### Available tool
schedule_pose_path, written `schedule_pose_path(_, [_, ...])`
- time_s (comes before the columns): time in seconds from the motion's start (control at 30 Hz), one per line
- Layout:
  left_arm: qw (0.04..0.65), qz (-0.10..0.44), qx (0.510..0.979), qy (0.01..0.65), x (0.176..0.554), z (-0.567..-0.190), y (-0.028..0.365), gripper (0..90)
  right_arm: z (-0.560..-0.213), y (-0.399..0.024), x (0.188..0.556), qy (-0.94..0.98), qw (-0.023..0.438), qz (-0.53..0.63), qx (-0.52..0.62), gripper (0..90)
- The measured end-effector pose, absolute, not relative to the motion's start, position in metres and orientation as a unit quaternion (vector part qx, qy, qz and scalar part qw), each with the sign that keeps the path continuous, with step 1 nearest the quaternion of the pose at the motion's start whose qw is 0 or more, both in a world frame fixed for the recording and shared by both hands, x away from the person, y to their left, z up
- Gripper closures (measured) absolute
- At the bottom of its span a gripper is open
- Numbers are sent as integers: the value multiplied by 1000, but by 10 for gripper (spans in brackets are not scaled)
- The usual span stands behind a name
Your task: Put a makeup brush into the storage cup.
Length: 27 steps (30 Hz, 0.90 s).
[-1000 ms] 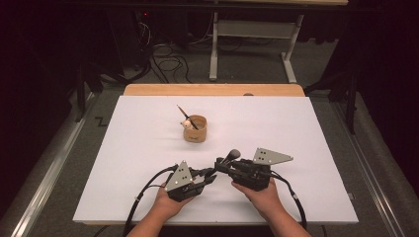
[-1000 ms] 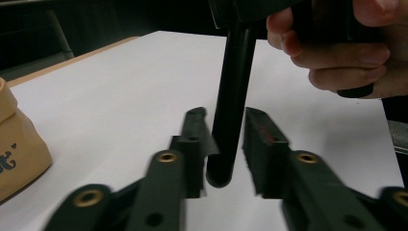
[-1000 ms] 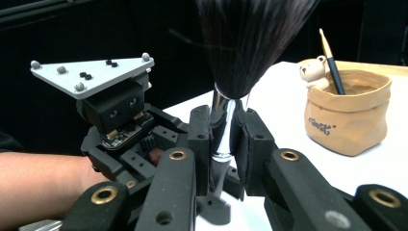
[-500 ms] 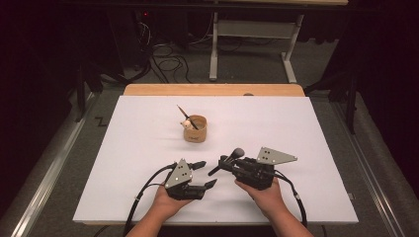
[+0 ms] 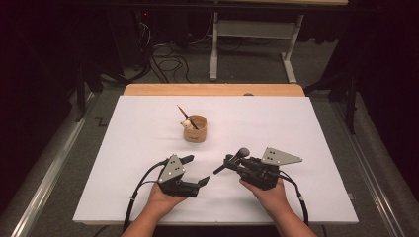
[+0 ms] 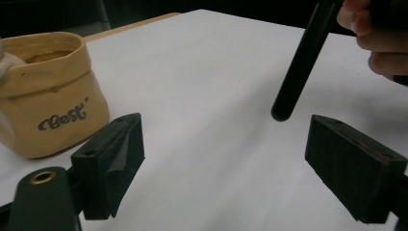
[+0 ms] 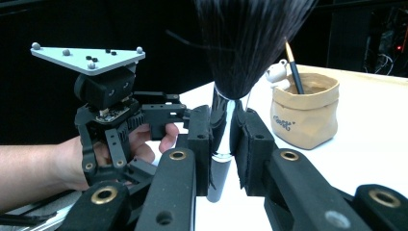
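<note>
Pouch (image 5: 196,129) with pen, maybe figurine

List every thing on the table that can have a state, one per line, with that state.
Left tool: open, nothing between its jaws, which have just been opening.
Right tool: shut on the makeup brush.
Makeup brush: clamped at its ferrule, bristles up, handle end off the table.
Tan pouch: upright, open at the top, a thin brush leaning out of it.
White mat: flat on the table.
</note>
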<state>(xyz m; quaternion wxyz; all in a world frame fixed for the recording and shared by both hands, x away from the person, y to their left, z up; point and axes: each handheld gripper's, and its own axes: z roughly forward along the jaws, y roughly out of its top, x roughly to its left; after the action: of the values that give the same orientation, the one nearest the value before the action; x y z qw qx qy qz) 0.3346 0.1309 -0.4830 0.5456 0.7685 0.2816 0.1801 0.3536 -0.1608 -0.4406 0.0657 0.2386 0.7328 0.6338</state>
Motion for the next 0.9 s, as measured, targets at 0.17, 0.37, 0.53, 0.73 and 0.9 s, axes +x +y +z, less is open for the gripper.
schedule_pose_path(0.17, [539, 187, 764, 302, 339, -484, 140, 84, -441, -167, 355, 731, 71, 634, 244, 794])
schedule_pose_path(0.37, [533, 201, 758, 316, 341, -480, 151, 27, -440, -172, 356, 728, 80, 633, 250, 794])
schedule_pose_path(0.53, [530, 213, 755, 323, 341, -478, 160, 8, -441, -175, 358, 726, 89, 631, 259, 793])
schedule_pose_path(0.73, [517, 223, 758, 330, 343, -479, 167, 3, -441, -180, 360, 723, 100, 631, 265, 793])
schedule_pose_path(0.9, [511, 231, 755, 340, 344, -478, 178, 3, -438, -187, 360, 718, 113, 633, 266, 794])
